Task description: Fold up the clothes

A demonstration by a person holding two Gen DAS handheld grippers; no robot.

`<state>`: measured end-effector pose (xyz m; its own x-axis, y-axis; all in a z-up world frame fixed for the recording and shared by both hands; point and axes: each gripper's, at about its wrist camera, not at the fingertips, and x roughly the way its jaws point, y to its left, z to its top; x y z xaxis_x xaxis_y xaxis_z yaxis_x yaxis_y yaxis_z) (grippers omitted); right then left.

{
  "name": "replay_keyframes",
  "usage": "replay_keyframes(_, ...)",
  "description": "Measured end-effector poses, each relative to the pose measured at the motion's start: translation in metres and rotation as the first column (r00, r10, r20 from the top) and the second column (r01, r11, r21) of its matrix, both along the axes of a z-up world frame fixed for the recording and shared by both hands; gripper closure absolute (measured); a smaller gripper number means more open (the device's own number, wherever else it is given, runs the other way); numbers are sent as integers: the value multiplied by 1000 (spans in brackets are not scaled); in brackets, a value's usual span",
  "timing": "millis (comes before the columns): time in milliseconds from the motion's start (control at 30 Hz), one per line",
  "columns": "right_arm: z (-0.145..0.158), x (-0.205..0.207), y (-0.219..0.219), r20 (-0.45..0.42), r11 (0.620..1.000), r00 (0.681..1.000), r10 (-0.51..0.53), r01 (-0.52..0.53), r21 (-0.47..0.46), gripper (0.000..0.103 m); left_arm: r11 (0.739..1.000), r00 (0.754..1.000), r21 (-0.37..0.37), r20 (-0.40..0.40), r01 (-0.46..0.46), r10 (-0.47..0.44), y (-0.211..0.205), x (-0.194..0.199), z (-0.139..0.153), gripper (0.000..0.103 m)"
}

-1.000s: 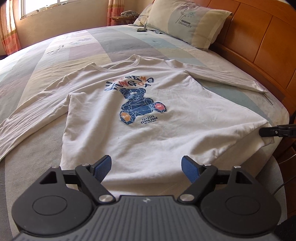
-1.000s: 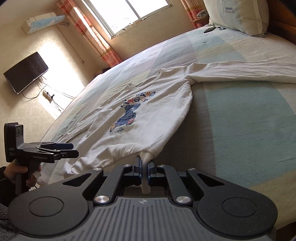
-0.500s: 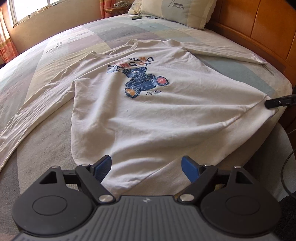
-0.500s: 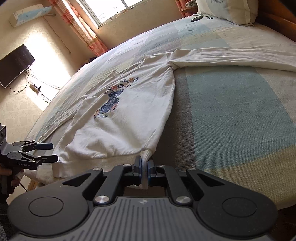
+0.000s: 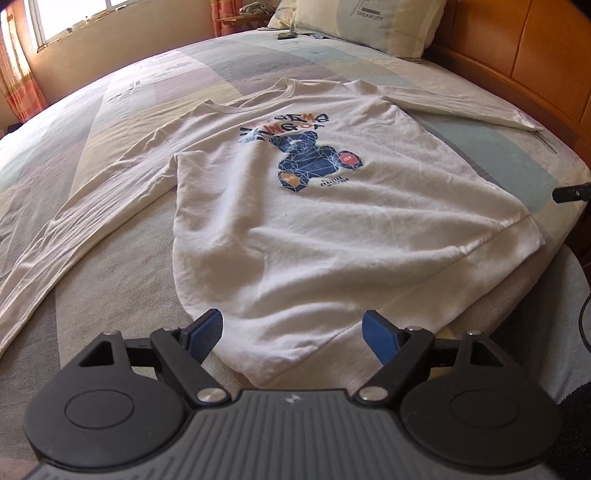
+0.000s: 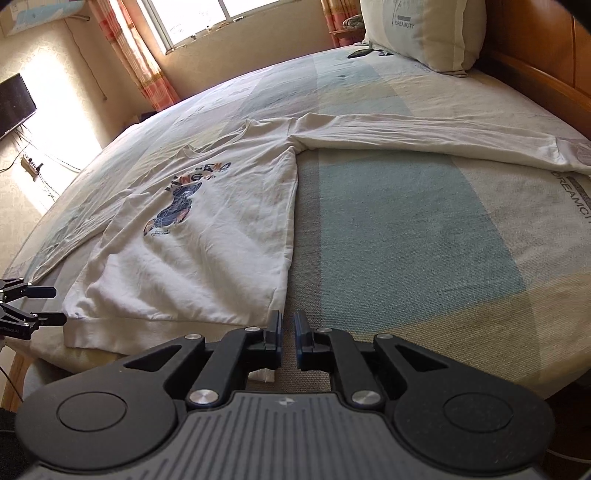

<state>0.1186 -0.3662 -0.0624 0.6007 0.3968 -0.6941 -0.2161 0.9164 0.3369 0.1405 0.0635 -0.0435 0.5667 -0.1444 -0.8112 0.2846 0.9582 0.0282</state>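
In the left wrist view, one sleeve [image 5: 55, 254] of the white shirt [image 5: 332, 229] trails to the lower left edge of the frame. The shirt lies flat, print up, across the middle of the bed [image 5: 110, 110], neck toward the top and hem toward the bottom. The left gripper [image 5: 291, 325] sits at the bottom centre over the hem, jaws spread wide with nothing between the blue pads [image 5: 207, 332]. The other sleeve [image 5: 461, 107] runs to the upper right, below a pillow [image 5: 369, 22] and beside the wooden headboard [image 5: 535, 55]. The tip of the right gripper [image 5: 570, 192] pokes in at the right edge. In the right wrist view, the left gripper [image 6: 44, 304] shows at the left edge, jaws parted, near the hem corner. The shirt [image 6: 207, 251] fills the centre left. At the bottom centre the right gripper [image 6: 288, 325] is all but closed, with a thin gap and no cloth in it. A corner of the hem [image 6: 262, 374] lies under its left finger. The sleeve [image 6: 424, 136] stretches to the right edge.
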Motion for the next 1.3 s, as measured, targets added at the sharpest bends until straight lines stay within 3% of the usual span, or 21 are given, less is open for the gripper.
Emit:
replay_keyframes(100, 3, 6, 4, 13, 1000, 1000, 7, -7, 2, 90, 996, 999, -73, -1, -50, 50, 17, 18, 6, 20)
replay_keyframes(167, 4, 15, 9, 14, 1000, 1000, 17, -17, 9, 84, 988, 997, -133, 1, -77, 78, 30, 31, 9, 20)
replay_keyframes(233, 2, 25, 14, 15, 1000, 1000, 27, -27, 14, 74, 972, 993, -205, -4, -118, 120, 45, 46, 9, 20)
replay_keyframes(333, -1, 46, 19, 16, 999, 999, 32, -33, 38, 68, 926, 981, -326, -31, -190, 191, 69, 70, 5, 20)
replay_keyframes(433, -7, 76, 21, -4, 996, 1000, 13, -12, 86, 59, 838, 961, -474, -86, -271, 262, 95, 96, -6, 19)
replay_keyframes(567, -16, 121, 18, -29, 984, 999, -35, 39, 173, 52, 678, 925, -633, -197, -373, 324, 127, 130, -34, 19)
replay_keyframes(633, -23, 146, 16, -50, 973, 997, -56, 66, 223, 43, 616, 906, -668, -248, -417, 344, 138, 143, -49, 19)
replay_keyframes(700, -30, 167, 17, -72, 965, 996, -60, 76, 252, 37, 575, 887, -681, -288, -454, 360, 145, 156, -64, 19)
replay_keyframes(900, -49, 213, 32, -107, 963, 994, -32, 59, 262, 32, 420, 857, -765, -331, -489, 395, 163, 181, -92, 16)
replay_keyframes(967, -51, 222, 37, -92, 960, 996, -17, 42, 276, 27, 396, 849, -775, -326, -492, 415, 165, 191, -94, 16)
replay_keyframes(1100, -53, 241, 45, -72, 955, 997, -24, 44, 292, 24, 387, 830, -776, -297, -498, 472, 163, 208, -94, 16)
replay_keyframes(1233, -56, 260, 49, -63, 948, 996, -59, 76, 310, 23, 412, 792, -753, -228, -512, 567, 174, 219, -83, 16)
replay_keyframes(1300, -56, 267, 50, -60, 948, 996, -69, 84, 308, 23, 422, 792, -749, -219, -511, 571, 176, 221, -81, 17)
